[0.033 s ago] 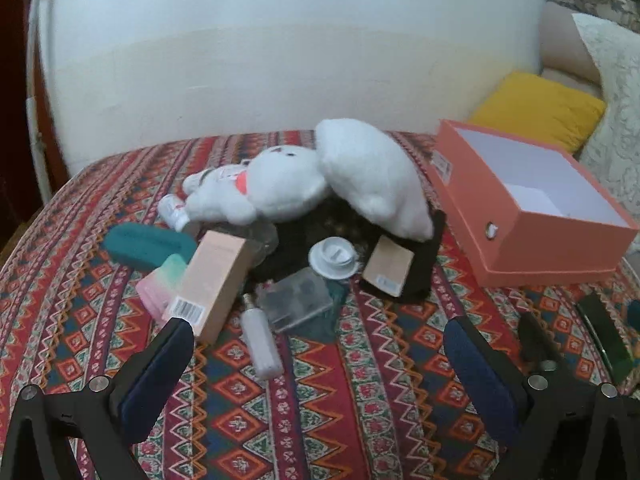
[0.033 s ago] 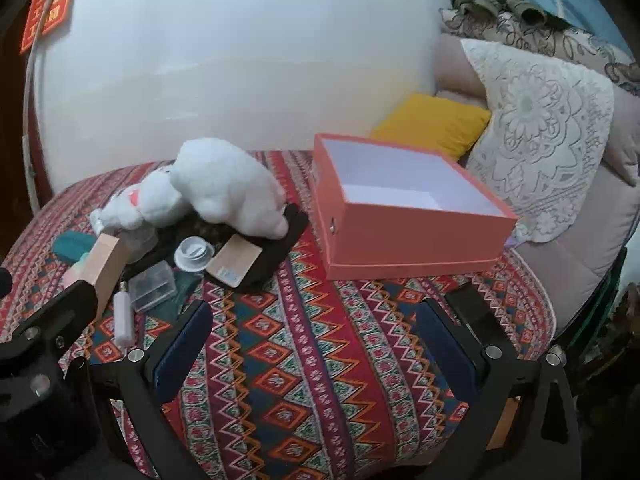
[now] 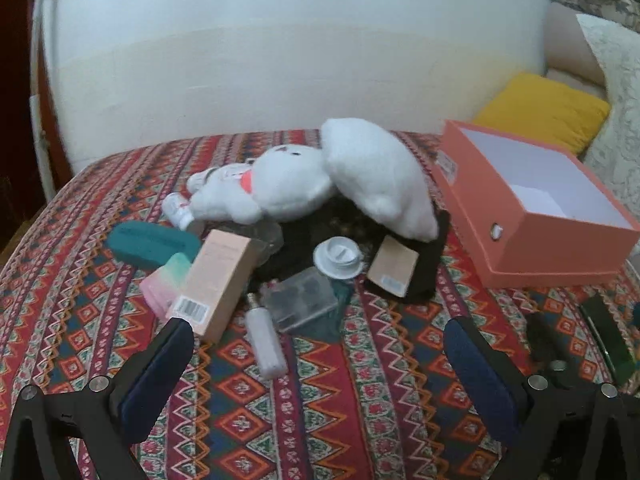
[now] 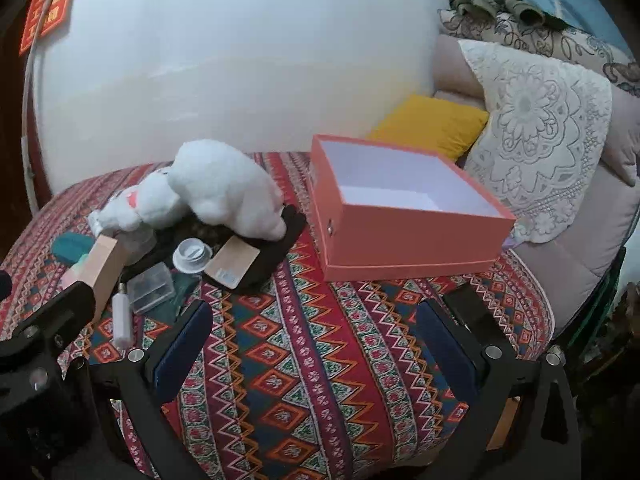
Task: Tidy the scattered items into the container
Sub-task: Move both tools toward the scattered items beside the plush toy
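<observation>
The patterned bedcover [image 3: 360,420] spread beneath both tools; ahead and to the right of the left gripper [image 3: 320,364] sat the orange box [image 3: 560,252], lidless, its white inside bare; in the right wrist view the same box [image 4: 416,240] lay straight ahead of the right gripper [image 4: 316,344]. Ahead of the left gripper lay the white plush toy [image 3: 320,184], sprawled over a black cloth [image 3: 424,276]; nearer came the pink carton [image 3: 218,280], just beyond the left finger [image 3: 156,368] and not plainly touching it; the teal case [image 3: 154,240] sat further left; the clear plastic case [image 3: 304,300], white lid [image 3: 338,256], tan card [image 3: 394,266] and small white bottle [image 3: 266,344] lay between the fingers' line of sight. Both grippers stood wide apart, holding and touching nothing, their blue pads hovering over the cover. Compared with the earlier frames nothing had shifted; tools and items kept the same places.
</observation>
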Demonstrator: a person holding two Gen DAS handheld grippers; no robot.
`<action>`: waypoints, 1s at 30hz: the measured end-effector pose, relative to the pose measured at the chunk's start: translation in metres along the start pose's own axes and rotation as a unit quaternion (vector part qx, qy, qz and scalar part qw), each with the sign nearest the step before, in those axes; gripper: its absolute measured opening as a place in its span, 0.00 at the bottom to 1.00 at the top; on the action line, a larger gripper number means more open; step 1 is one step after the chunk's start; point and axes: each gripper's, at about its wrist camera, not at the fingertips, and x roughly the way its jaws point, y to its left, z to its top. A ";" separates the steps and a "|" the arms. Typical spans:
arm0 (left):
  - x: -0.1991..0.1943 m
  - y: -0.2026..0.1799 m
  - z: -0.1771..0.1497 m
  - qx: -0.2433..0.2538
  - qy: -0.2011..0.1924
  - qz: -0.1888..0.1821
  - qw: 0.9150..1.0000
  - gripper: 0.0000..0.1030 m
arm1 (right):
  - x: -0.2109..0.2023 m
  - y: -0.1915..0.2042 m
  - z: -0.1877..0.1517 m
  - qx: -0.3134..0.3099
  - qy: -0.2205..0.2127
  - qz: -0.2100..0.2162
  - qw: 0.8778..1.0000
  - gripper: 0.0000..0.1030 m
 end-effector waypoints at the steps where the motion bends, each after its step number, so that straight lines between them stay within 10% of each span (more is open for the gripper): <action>1: -0.001 0.000 0.000 0.000 -0.002 0.002 1.000 1.00 | 0.000 0.000 0.000 0.001 0.001 0.003 1.000 1.00; 30: -0.010 0.007 0.007 0.005 -0.037 0.021 0.999 1.00 | -0.005 -0.001 0.000 0.010 -0.013 -0.010 1.000 1.00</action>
